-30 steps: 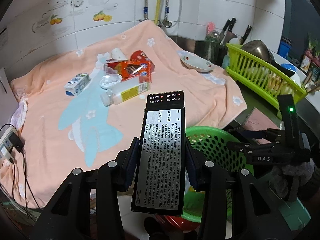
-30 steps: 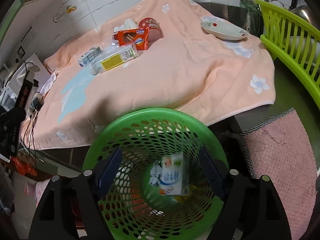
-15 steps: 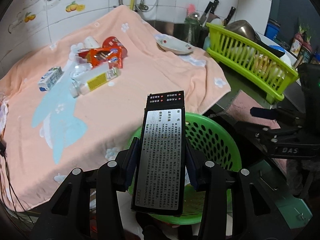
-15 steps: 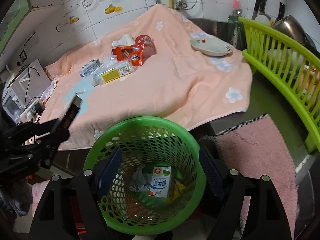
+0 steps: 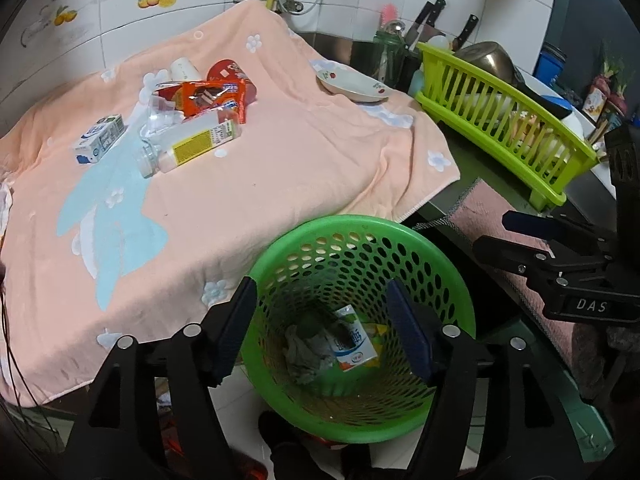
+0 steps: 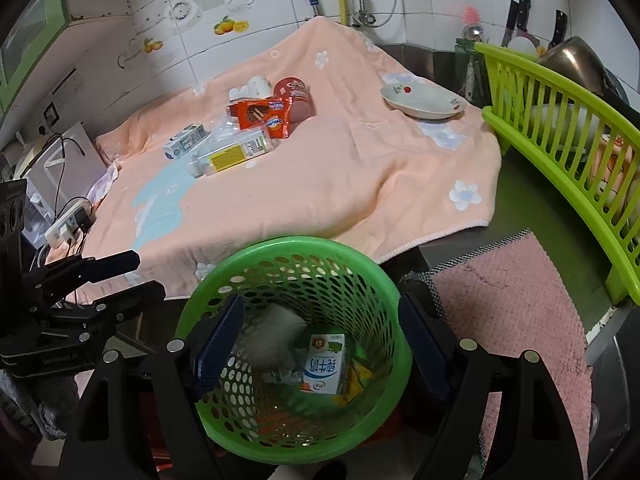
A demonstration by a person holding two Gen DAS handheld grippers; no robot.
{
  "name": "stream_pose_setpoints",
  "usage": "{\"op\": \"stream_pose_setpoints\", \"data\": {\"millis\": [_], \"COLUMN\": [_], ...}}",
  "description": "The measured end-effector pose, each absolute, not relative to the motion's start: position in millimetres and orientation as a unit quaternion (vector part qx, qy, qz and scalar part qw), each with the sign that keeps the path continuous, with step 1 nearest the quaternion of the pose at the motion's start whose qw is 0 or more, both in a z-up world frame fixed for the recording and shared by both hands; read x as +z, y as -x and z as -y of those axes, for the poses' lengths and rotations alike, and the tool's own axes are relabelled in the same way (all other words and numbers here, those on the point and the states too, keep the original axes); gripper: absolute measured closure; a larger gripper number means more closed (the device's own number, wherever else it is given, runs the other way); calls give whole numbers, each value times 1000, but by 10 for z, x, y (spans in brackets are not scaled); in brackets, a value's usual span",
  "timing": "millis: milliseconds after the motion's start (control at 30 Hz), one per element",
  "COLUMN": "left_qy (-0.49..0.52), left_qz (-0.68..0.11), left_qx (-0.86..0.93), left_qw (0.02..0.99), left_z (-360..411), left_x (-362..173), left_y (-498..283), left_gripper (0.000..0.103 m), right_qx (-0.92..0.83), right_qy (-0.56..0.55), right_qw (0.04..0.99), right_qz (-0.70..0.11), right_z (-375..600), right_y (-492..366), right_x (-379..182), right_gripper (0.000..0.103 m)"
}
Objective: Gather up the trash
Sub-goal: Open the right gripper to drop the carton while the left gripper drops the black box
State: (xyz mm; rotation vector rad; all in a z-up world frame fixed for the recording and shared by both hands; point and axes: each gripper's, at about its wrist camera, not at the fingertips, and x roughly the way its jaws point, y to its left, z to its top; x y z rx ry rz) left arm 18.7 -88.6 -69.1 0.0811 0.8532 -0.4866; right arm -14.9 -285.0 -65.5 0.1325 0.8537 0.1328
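Hovering above the green basket (image 5: pixel 360 236), the left gripper (image 5: pixel 320 324) had just opened, empty; the right gripper (image 6: pixel 318 344) gaped empty. Remaining trash (image 5: pixel 192 108) lay at 11 o'clock; approach it low.

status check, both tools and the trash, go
Left tool jaws just opened, empty over green basket. Right tool open, empty. Bottle, wrappers, carton wait on towel. Nothing in the way.

White wall tiles (image 6: pixel 256 12) with fruit pictures stand behind a counter covered by a peach towel (image 5: pixel 280 168).
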Motion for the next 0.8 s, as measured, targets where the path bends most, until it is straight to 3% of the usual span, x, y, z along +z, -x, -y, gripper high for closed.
{"op": "stream_pose_setpoints", "data": {"millis": [800], "left_qy": [-13], "left_qz": [-398], "left_qx": [-159], "left_qw": [903], "left_z": [122], "left_x": [-580], "left_y": [-584], "left_gripper": [31], "right_qx": [108], "right_qy": [-48], "right_qw": [901], "right_qz": [-416], "right_z": [2334], "right_y": [-292], "right_x": [-584], "right_gripper": [26]}}
